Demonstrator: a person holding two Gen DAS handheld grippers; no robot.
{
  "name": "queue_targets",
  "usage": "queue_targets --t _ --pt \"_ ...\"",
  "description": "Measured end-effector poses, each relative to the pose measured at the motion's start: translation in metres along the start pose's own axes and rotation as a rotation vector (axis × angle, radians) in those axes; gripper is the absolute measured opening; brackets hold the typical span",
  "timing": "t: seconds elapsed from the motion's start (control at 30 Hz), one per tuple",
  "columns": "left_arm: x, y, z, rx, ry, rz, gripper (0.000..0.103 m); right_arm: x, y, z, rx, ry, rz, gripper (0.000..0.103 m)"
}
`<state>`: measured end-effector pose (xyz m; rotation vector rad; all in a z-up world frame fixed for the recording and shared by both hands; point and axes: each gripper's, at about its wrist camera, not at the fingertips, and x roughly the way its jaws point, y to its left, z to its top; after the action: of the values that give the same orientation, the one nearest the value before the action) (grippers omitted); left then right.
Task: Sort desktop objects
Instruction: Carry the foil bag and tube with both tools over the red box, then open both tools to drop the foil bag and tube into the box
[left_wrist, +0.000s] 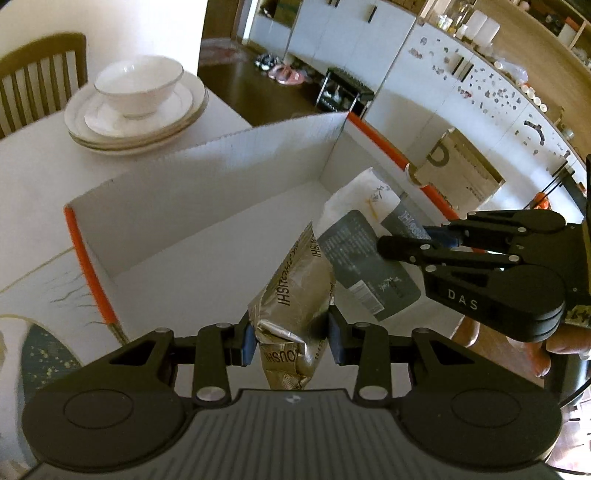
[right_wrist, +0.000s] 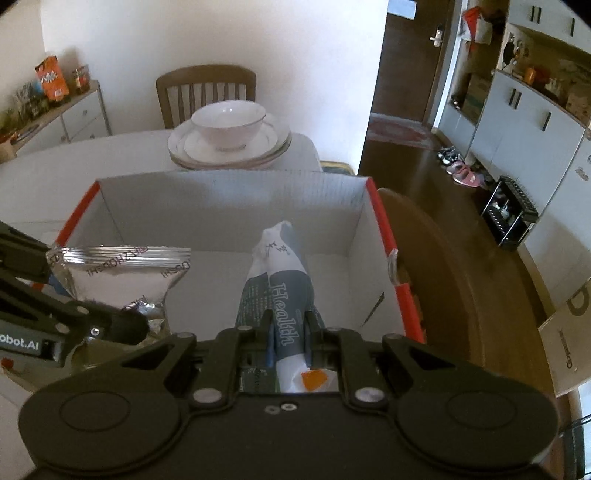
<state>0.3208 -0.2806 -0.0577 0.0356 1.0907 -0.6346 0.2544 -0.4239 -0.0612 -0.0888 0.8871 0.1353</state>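
- A crinkled metallic foil packet (left_wrist: 291, 295) is clamped at its lower part between the blue pads of the left gripper (left_wrist: 291, 341), and is held upright over the open white box (left_wrist: 207, 177).
- In the right wrist view the same foil packet (right_wrist: 122, 277) is seen at the left, its sealed top edge level, with the left gripper's black linkage across its lower corner.
- A grey-and-white pouch printed "Health" (right_wrist: 282, 291) is pinched between the fingers of the right gripper (right_wrist: 288, 341), which are closed tight on its lower portion; the pouch points away from the camera, over the box interior.
- From the left wrist view the pouch (left_wrist: 365, 251) is seen tilted just beside the foil packet, with the right gripper (left_wrist: 424, 238) gripping it from the right side.
- Both items are held above the floor of the box (right_wrist: 229, 199), whose two side rims are edged in orange-red; no contact with the bottom can be confirmed.
- Beyond the far wall of the box, a white bowl (right_wrist: 228, 123) is set on stacked white plates (right_wrist: 273, 147) on the white table (right_wrist: 74, 155).
- A wooden chair (right_wrist: 205, 85) is placed behind the table, against the wall.
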Motion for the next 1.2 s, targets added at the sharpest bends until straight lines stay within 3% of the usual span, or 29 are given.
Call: queue_targets --t 0.4,0.67,0.93,1.07,1.2 --pt "0.027 0.007 0.007 0.001 0.076 -0.043 0.036 0.02 -0.003 -0.004 -0.012 0.042 0.022 0.014" --pt "0.047 0.005 0.012 0.035 0.15 -0.015 0.037 0.03 -0.004 -0.006 -0.017 0.066 0.019 0.014" --pt "0.051 0.002 0.011 0.058 0.17 0.007 0.039 0.039 -0.004 -0.008 -0.019 0.07 0.003 0.016" --pt "0.051 -0.007 0.01 0.103 0.185 0.049 0.044 0.041 -0.004 -0.01 -0.021 0.074 -0.012 0.021" --pt "0.046 -0.012 0.011 0.145 0.169 0.062 0.063 0.04 -0.003 -0.012 -0.037 0.066 -0.029 0.023"
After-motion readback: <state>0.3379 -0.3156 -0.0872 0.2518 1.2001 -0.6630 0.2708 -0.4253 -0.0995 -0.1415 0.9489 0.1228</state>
